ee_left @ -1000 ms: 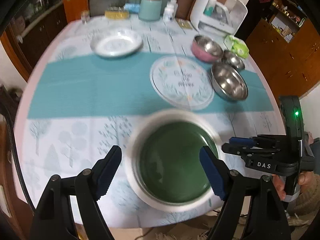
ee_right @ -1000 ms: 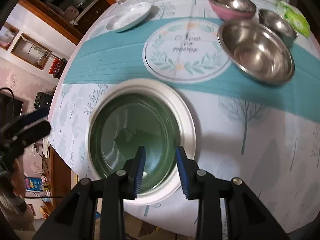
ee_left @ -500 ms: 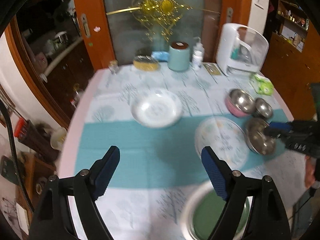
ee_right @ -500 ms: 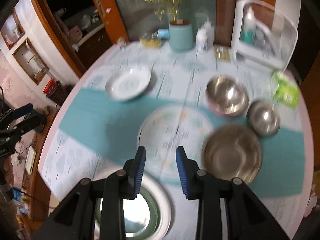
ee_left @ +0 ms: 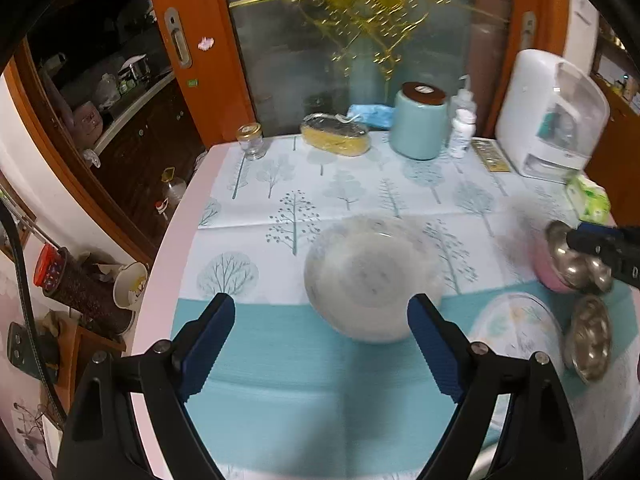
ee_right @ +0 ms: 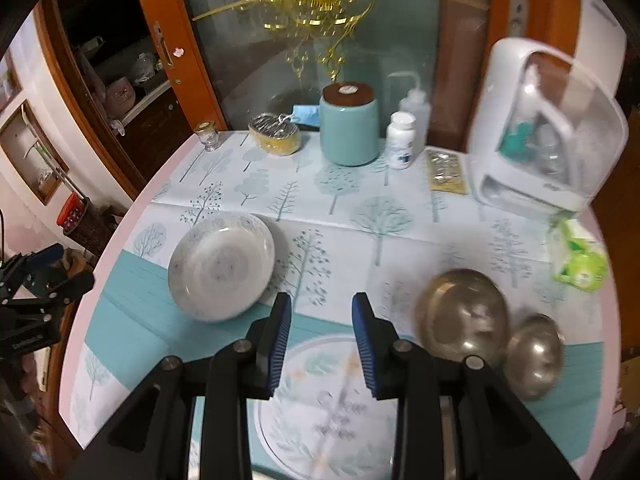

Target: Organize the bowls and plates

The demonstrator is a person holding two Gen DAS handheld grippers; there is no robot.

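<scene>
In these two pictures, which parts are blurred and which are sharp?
Left wrist view: the white deep plate and the steel bowls at the right edge are smeared by motion, while the left tongs are sharp. Right wrist view: the white deep plate is fairly clear, the patterned flat plate and steel bowls are blurred, and the right tongs are sharp.

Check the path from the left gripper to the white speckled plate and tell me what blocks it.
Nothing visible blocks it. The left gripper is open and empty, and the white speckled plate lies straight ahead, with only bare tablecloth between. The patterned flat plate and steel bowls sit off to the right.
</scene>
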